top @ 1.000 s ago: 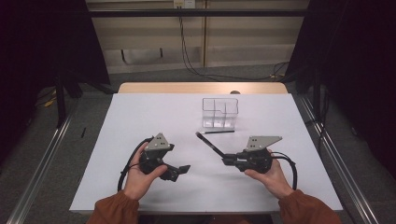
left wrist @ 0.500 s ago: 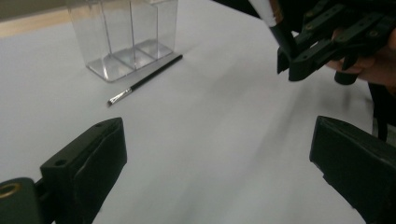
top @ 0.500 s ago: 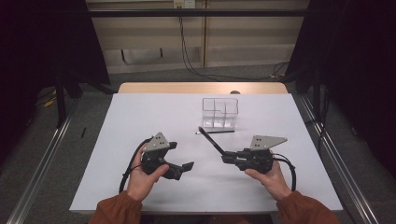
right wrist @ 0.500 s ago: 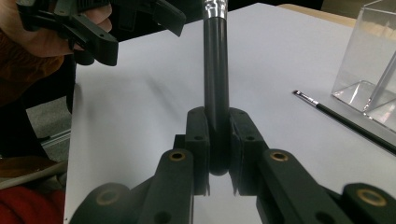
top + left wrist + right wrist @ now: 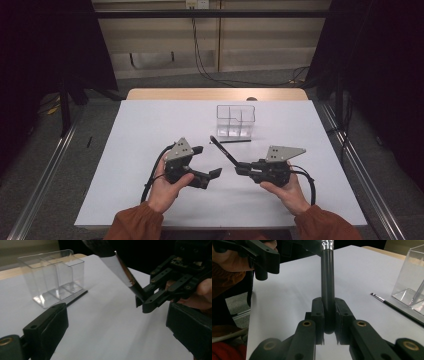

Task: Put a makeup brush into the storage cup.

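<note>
Since a second ago the left tool [image 5: 209, 161] has slid toward the middle of the tabletop [image 5: 150, 125], closing on the right tool [image 5: 240, 170], which has kept its place. In the left gripper view the left tool's jaws stand spread with nothing between them. The right tool's jaws are pressed together on the black handle end of a brush [image 5: 223, 150]; the right gripper view shows that handle [image 5: 327, 285] clamped between the pads and rising to a silver collar. The brush slants up and away from the right tool, over the tabletop, pointing toward the clear divided box [image 5: 235, 120] farther back. A second, thinner brush [image 5: 231, 141] lies flat on the tabletop just in front of that box.

As I judge it, the work is at an early stage: one brush is lifted but not yet in any compartment, the box looks empty, and the thin brush is untouched. Left to do seems to be passing or steering the held brush into the box, then the other one.
</note>
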